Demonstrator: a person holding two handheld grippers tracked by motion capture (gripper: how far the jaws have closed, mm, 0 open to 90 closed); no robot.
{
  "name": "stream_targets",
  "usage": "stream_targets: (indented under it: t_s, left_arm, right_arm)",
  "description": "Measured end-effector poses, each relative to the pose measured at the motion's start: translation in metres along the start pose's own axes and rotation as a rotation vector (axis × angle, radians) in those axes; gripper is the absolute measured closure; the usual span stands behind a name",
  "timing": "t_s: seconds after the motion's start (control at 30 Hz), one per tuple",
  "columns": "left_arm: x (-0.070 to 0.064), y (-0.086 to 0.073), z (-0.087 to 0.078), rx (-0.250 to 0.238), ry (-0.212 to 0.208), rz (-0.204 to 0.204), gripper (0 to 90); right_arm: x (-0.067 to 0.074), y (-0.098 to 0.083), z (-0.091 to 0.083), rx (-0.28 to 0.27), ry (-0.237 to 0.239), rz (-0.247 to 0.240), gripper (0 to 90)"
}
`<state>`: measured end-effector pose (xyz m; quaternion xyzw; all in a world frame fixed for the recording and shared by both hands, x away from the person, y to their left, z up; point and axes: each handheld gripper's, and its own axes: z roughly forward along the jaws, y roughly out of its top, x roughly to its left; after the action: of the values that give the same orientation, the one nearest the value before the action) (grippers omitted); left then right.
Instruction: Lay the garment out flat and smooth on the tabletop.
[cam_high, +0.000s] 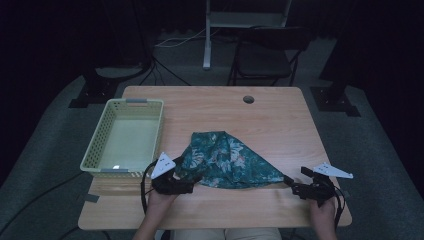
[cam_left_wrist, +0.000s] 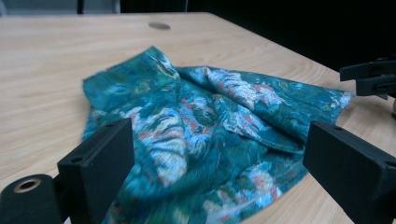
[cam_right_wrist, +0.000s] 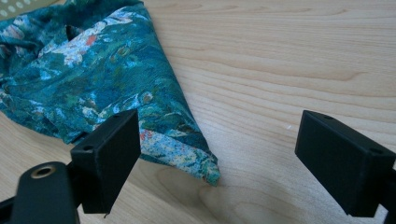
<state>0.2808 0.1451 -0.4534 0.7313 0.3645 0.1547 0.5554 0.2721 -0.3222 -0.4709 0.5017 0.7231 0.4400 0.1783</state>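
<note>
The left gripper (cam_high: 186, 181) is held with its jaws spread wide at the near left edge of the floral cloth (cam_high: 226, 160), and the right gripper (cam_high: 295, 188) is likewise held apart just beside the cloth's pointed right corner (cam_right_wrist: 211, 173), which appears to lie slightly outside the gap between the jaws. The cloth is spread crumpled on the wooden table (cam_high: 280, 125), right of the empty green basket (cam_high: 127, 137). If the right jaws are closed here, the corner may be missed, or several bunched layers may be pinched on the left.

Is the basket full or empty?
Empty. The high view shows the basket with its bare pale bottom and nothing inside; the cloth lies beside it on the table.
</note>
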Motion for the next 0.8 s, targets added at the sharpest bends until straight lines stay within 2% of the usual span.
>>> stream_targets:
  t_s: [0.07,0.17,0.2,0.33,0.37,0.4,0.47,0.5,0.57,0.63,0.67,0.77,0.8]
  left_arm:
    - [0.0,-0.003,-0.005,-0.008,0.008,-0.003,9.9]
    - [0.001,-0.011,-0.015,-0.017,-0.025,-0.027,10.0]
    - [0.0,-0.014,-0.018,-0.018,-0.032,-0.02,10.0]
    - [-0.005,-0.023,-0.026,-0.014,0.0,0.045,9.9]
    - [-0.005,-0.025,-0.028,-0.018,-0.006,0.043,10.0]
    - [-0.005,-0.027,-0.028,-0.025,-0.009,0.038,10.0]
    - [-0.004,-0.034,-0.029,-0.028,-0.012,0.027,10.0]
    - [-0.004,-0.035,-0.029,-0.023,-0.008,0.022,10.0]
    - [-0.004,-0.034,-0.03,-0.039,-0.018,0.019,10.0]
    - [-0.004,-0.035,-0.029,-0.039,-0.006,0.029,10.0]
    - [-0.004,-0.035,-0.029,-0.043,-0.014,0.028,10.0]
    - [-0.005,-0.035,-0.028,-0.048,-0.026,0.032,10.0]
    - [-0.005,-0.035,-0.028,-0.047,-0.018,0.029,10.1]
  right_arm:
    - [0.001,0.0,0.0,0.0,-0.002,-0.004,13.8]
    - [0.004,0.002,-0.001,0.012,0.038,0.002,13.8]
    - [0.005,0.003,-0.001,0.015,0.054,0.004,13.8]
    - [0.014,0.004,0.001,0.024,0.078,-0.023,13.8]
    - [0.016,0.004,0.0,-0.003,0.098,-0.032,13.8]
    - [0.018,0.005,0.0,-0.02,0.145,-0.034,13.8]
    - [0.021,0.007,0.001,-0.028,0.205,-0.021,13.8]
    - [0.023,0.011,0.001,-0.029,0.25,-0.007,13.8]
    - [0.026,0.015,0.002,-0.037,0.286,-0.009,13.9]
    - [0.032,0.019,0.003,-0.048,0.315,-0.052,13.9]
    - [0.036,0.022,0.005,-0.043,0.316,-0.076,13.9]
    - [0.05,0.031,0.014,-0.006,0.327,-0.139,14.6]
    - [0.056,0.033,0.018,0.009,0.346,-0.164,16.6]
